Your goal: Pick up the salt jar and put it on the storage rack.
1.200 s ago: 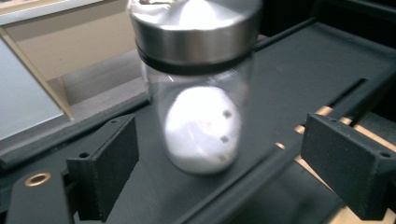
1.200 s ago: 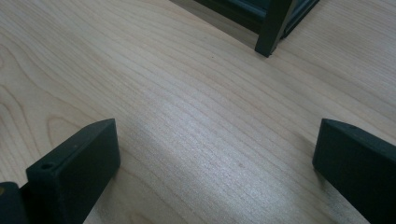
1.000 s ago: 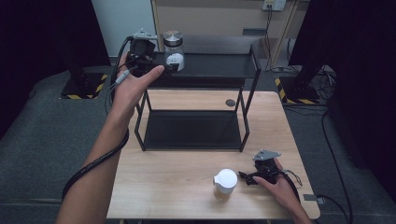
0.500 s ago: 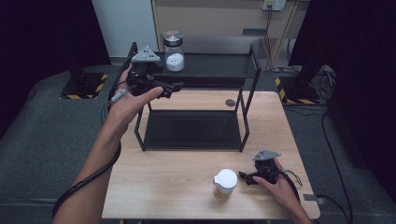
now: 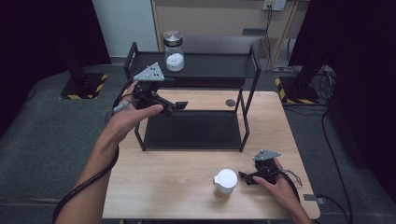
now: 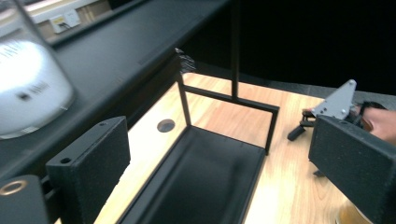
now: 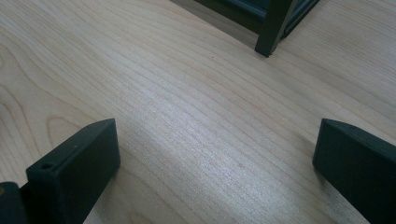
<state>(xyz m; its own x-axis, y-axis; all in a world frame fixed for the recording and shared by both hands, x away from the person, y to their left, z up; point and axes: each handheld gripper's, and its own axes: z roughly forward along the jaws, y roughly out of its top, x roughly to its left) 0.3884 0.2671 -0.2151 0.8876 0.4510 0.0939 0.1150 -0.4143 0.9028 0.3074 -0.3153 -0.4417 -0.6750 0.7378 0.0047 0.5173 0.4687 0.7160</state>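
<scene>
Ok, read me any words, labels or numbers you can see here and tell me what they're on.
None can be read.
Jar on the shelf's top: its white label carries dark print, too blurred to read.
Small white tag on the pale cabinet behind: too small and blurred to read.

Pale wood-grain surface (image 5: 187, 186) carrying a black metal rack (image 5: 196, 65). Clear jar (image 5: 173, 51) with silver lid and white contents on the rack's top shelf. White-lidded jar (image 5: 225, 183) on the surface. Both claws black, left (image 5: 180, 106) and right (image 5: 246, 178), each topped by a grey plate. Grey floor (image 5: 46, 140); yellow-black hazard stripes (image 5: 84, 95).
</scene>
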